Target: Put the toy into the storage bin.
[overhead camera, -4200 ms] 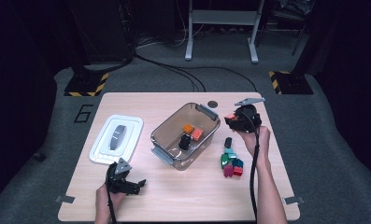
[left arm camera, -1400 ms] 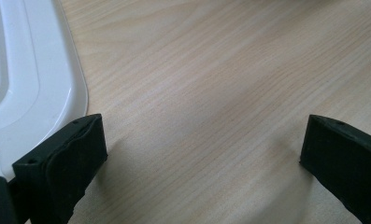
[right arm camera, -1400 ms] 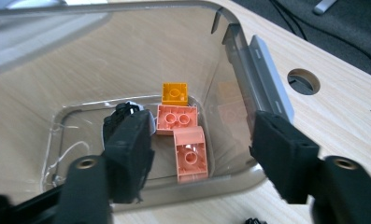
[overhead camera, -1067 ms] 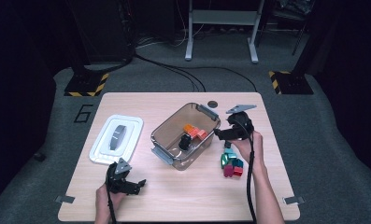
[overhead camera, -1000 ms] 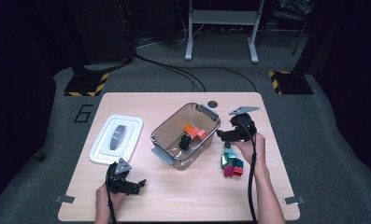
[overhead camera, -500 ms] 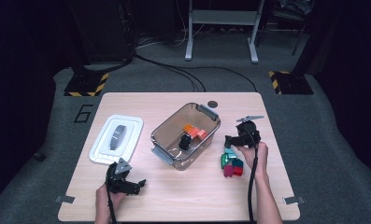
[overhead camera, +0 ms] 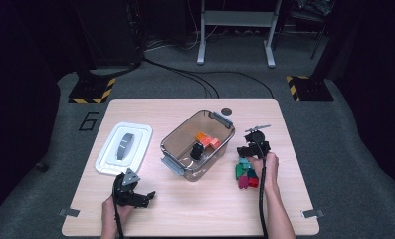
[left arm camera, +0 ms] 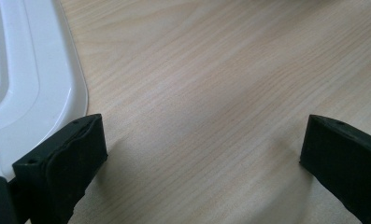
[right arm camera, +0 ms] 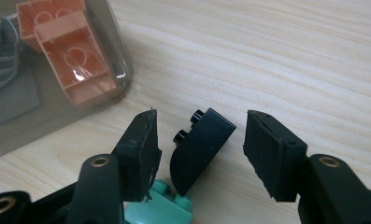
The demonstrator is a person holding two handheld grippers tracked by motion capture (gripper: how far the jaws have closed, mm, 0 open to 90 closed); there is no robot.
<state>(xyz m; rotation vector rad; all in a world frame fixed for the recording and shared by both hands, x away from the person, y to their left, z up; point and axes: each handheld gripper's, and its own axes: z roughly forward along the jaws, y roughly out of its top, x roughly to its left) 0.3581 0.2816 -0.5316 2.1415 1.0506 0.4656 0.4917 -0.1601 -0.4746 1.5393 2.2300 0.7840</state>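
- Right gripper [right arm camera: 199, 154]: jaws just closing around the black brick [right arm camera: 199, 144], gaps on both sides; teal brick [right arm camera: 167, 207] partly hidden beneath.
- Left gripper [left arm camera: 202, 154]: jaws spread over bare table [left arm camera: 211, 84], white lid [left arm camera: 29, 79] cut off beside.

One clear bin [overhead camera: 177, 144] and one white lid [overhead camera: 124, 148] sit on the worktop [overhead camera: 195, 209]. The bin holds two orange bricks [overhead camera: 207, 140] and one black piece [overhead camera: 197, 151]. Outside it lie one black brick [right arm camera: 199, 147], two green bricks [overhead camera: 243, 167] and two red bricks [overhead camera: 248, 182].
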